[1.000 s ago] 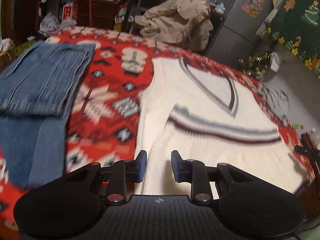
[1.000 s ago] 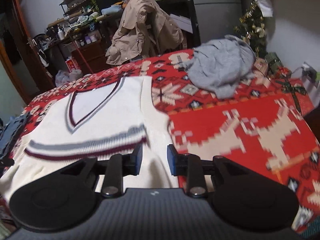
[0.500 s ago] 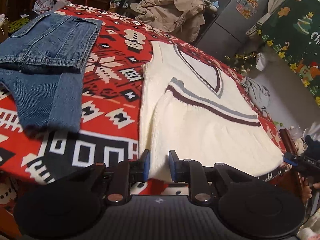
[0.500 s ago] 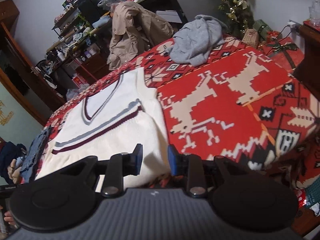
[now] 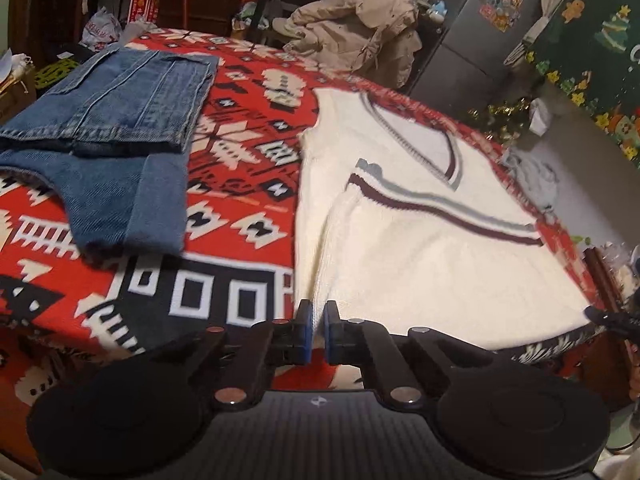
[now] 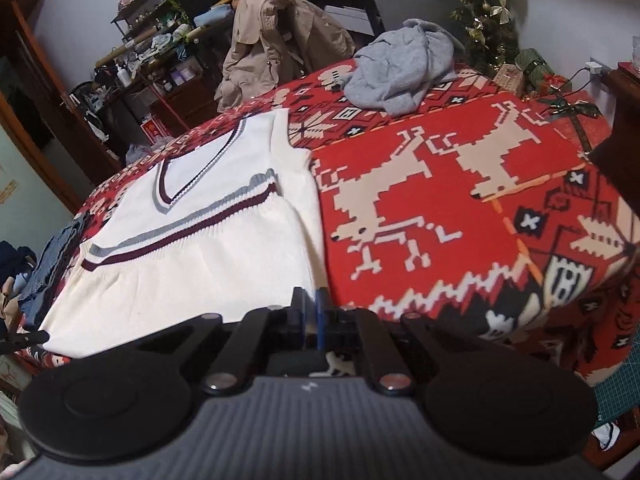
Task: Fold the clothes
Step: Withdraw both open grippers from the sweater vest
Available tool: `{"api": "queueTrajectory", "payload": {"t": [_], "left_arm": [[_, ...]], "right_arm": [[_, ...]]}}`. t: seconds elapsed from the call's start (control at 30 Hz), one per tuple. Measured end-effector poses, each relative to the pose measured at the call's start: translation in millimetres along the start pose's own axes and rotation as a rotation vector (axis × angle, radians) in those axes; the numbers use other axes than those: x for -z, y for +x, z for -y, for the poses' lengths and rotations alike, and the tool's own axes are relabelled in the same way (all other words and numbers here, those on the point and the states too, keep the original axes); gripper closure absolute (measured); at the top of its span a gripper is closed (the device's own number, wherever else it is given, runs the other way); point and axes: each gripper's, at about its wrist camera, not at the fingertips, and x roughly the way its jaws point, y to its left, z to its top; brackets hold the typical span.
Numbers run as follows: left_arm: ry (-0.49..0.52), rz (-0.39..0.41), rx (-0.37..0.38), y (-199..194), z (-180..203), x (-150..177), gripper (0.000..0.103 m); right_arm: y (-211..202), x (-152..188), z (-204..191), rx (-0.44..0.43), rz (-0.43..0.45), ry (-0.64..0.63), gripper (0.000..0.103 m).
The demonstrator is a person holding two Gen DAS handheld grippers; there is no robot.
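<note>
Presently the cream knit vest (image 5: 420, 248) lies on the red patterned blanket (image 6: 460, 200) that covers the surface, its V-neck toward the far edge and its striped hem already doubled up over the chest, so that a fold line runs along the near edge. The left tongs (image 5: 316, 332) are closed to a narrow gap on the near left corner of that fold, with cream fabric showing between the blue pads. The right tongs (image 6: 310, 320) sit at the near right corner, fingers drawn almost together; cloth appears to be pinched there, though that view is less clear.

Judgement: the step in hand is a further fold of the vest, both near corners being gripped for it. The next move, as far as can be judged, calls for the two corners to be lifted level and carried together, without either grip slipping on the soft knit, and laid square to the vest's sides.

Pose: both tongs are held low at the near edge, pointing across the surface toward the far edge, well apart at the vest's width. The right one shows at the right rim of the left view.

Folded jeans (image 5: 108, 128) lie toward the left edge, clear of the vest. A rumpled grey garment (image 6: 400, 68) rests near the far right corner.
</note>
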Motion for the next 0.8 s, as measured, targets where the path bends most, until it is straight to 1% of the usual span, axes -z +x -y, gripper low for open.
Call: {"api": "queueTrajectory", "payload": {"t": [0.13, 0.17, 0.23, 0.27, 0.3, 0.33, 0.37, 0.4, 0.47, 0.6, 0.67, 0.7, 0.73, 0.8], "left_arm": [[-0.010, -0.003, -0.012, 0.9, -1.2, -1.5, 0.096], [-0.015, -0.003, -0.015, 0.2, -2.0, -2.3, 0.093], [-0.027, 0.007, -0.029, -4.6, -3.2, -3.2, 0.079], [-0.032, 0.020, -0.039, -9.0, -3.7, -3.2, 0.077], [-0.038, 0.032, -0.049, -13.4, -4.1, -3.3, 0.077], [-0.044, 0.044, -0.060, -17.9, -4.5, -3.3, 0.079], [-0.050, 0.056, -0.070, -22.3, -5.0, -3.3, 0.079], [-0.055, 0.068, -0.081, -26.7, -5.4, -3.3, 0.079], [-0.030, 0.104, -0.083, -35.2, 5.3, -5.9, 0.079], [0.030, 0.168, -0.002, -34.9, 48.4, -12.1, 0.079], [0.084, 0.150, 0.037, -18.1, 71.6, -6.1, 0.080], [0.112, 0.139, 0.057, -9.3, 83.2, -2.9, 0.086], [0.140, 0.129, 0.076, -0.6, 94.9, 0.2, 0.092], [0.196, 0.108, 0.115, 16.9, 118.2, 6.5, 0.095]], "right_arm": [[7.3, 3.0, 3.2, 0.021, -0.016, -0.015, 0.098], [7.9, 3.1, 1.9, 0.026, -0.016, -0.023, 0.098], [7.1, 3.2, 0.7, 0.037, -0.012, -0.033, 0.095], [5.7, 3.1, 0.8, 0.042, -0.008, -0.034, 0.094], [2.3, 2.8, 1.6, 0.051, -0.001, -0.035, 0.092], [-1.1, 2.6, 2.5, 0.060, 0.006, -0.036, 0.087], [-4.5, 2.4, 3.4, 0.069, 0.014, -0.037, 0.086], [-5.7, 1.6, -4.9, 0.063, 0.026, -0.059, 0.086], [-8.2, 0.0, -21.6, 0.050, 0.052, -0.104, 0.086], [-13.1, -3.2, -55.0, 0.024, 0.103, -0.195, 0.085], [-15.6, -4.8, -71.7, 0.011, 0.129, -0.240, 0.085], [-16.8, -5.6, -80.1, 0.004, 0.142, -0.263, 0.085], [-12.5, -0.1, -86.2, -0.002, 0.134, -0.280, 0.085], [-3.8, 10.9, -98.3, -0.015, 0.118, -0.314, 0.088]]}}
